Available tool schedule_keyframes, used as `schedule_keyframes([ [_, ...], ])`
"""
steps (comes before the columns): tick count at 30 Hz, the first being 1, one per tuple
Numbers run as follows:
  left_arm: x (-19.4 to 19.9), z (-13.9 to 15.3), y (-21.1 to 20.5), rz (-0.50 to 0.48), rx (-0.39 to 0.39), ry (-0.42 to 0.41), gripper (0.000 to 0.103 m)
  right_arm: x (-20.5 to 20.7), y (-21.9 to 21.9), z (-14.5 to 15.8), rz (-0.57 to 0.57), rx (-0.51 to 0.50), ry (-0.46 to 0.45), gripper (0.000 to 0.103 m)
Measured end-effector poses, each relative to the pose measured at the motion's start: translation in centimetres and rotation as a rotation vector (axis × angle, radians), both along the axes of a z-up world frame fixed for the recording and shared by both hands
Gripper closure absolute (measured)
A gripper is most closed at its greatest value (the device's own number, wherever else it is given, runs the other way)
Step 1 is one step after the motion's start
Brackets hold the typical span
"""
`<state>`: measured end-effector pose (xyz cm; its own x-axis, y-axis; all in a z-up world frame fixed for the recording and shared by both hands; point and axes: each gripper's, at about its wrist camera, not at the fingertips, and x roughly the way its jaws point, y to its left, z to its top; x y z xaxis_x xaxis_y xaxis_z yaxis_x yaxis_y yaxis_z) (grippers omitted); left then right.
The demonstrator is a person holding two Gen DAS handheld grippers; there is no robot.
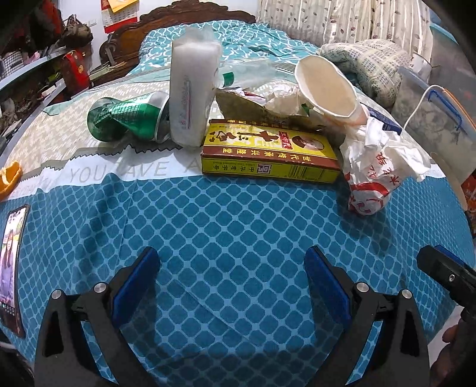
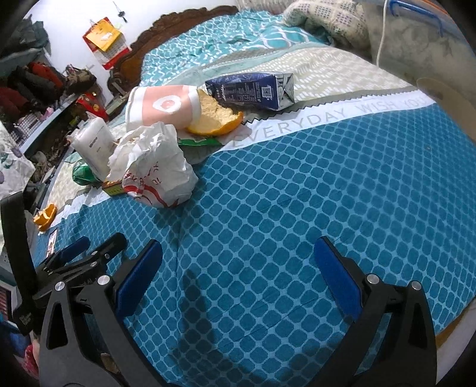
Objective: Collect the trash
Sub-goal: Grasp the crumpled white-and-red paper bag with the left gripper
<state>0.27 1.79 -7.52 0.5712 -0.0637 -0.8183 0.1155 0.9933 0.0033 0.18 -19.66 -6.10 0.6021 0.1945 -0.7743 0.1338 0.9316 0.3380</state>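
Note:
Trash lies in a heap on the bed's blue patterned cover [image 1: 232,226]. In the left wrist view: a crushed green can [image 1: 128,119], a white tissue pack [image 1: 192,92], a yellow box [image 1: 267,150], a paper cup [image 1: 327,86] and a crumpled red-and-white wrapper [image 1: 377,166]. In the right wrist view: the wrapper [image 2: 154,169], the paper cup [image 2: 160,104], an orange peel [image 2: 215,114] and a dark blue drink carton [image 2: 253,89]. My left gripper [image 1: 232,282] is open and empty, short of the heap. My right gripper [image 2: 238,277] is open and empty beside it.
A phone [image 1: 12,268] lies at the cover's left edge, with another orange peel [image 1: 9,178] beyond it. A folded blanket [image 1: 366,65] and a clear storage bin [image 1: 431,116] sit at the right. A carved headboard [image 1: 178,15] and cluttered shelves [image 1: 35,74] stand behind.

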Motion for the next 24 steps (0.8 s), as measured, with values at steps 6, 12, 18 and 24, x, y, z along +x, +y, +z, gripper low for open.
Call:
schedule_keyframes([
  [6,0.2,0.5,-0.1,-0.02,-0.011,0.019,0.009,-0.6,-0.3,0.2,0.027,0.009,-0.026,0.003],
  [12,0.6,3.8,-1.5,-0.11,-0.075,-0.049,0.009,-1.5,-1.4,1.2,-0.031,0.001,-0.104,0.003],
  [18,2.1,5.5,-5.6,-0.224,-0.159,-0.08,0.009,-1.4,-2.7,2.9,-0.026,-0.034,-0.171,0.021],
  [24,4.6,3.9,-9.4,-0.268,-0.153,-0.046,0.029,0.0,-4.5,4.5,-0.018,-0.023,-0.191,0.038],
])
